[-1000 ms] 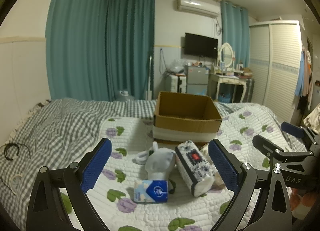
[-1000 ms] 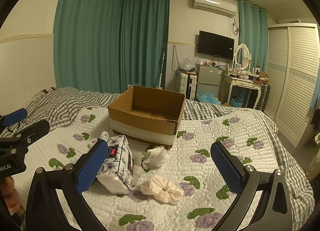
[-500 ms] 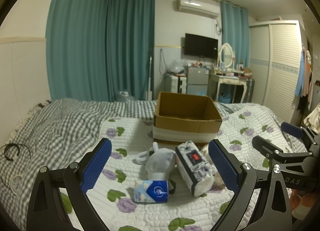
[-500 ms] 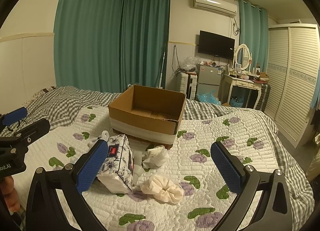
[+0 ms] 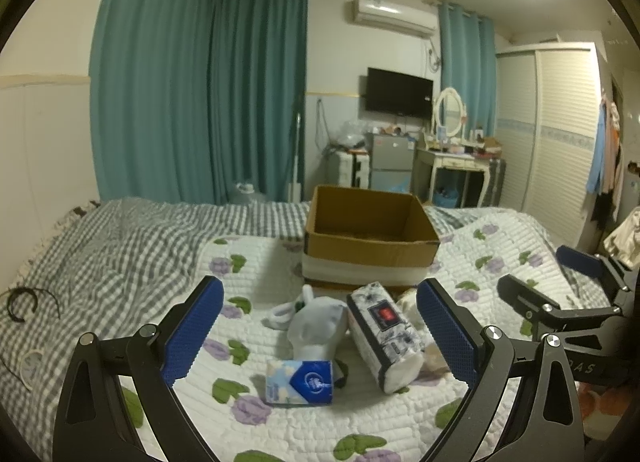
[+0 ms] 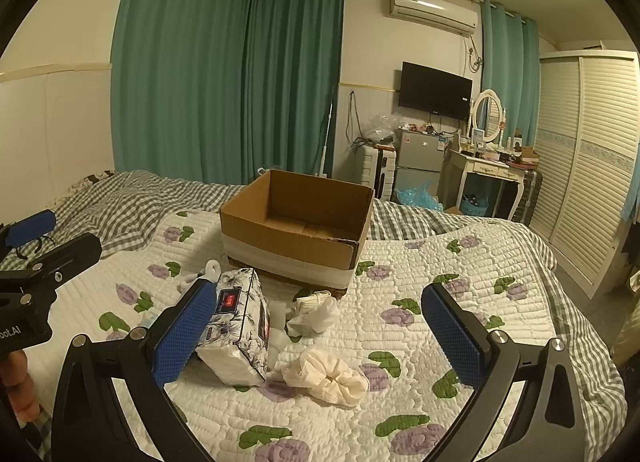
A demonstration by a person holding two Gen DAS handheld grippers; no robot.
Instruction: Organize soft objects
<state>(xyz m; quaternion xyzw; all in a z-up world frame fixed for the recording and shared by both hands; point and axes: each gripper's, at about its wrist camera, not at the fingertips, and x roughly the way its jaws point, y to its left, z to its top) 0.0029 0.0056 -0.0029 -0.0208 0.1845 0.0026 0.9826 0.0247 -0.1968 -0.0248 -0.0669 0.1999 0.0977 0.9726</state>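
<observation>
Brown open cardboard box (image 6: 296, 222) sits mid-frame, apparently empty; nothing looks packed yet. Left gripper (image 5: 318, 326) and right gripper (image 6: 316, 330) hover with jaws spread, holding nothing. Likely next: closing on the cream crumpled cloth bundle (image 6: 326, 376) at lower centre.

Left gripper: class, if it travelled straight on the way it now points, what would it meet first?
Probably the grey-white cloth bundle, with the small blue tissue pack just below that line. The left gripper has its jaws open, and both lie on the quilt between them. Depth is uncertain; the cardboard box stands farther back.
</observation>
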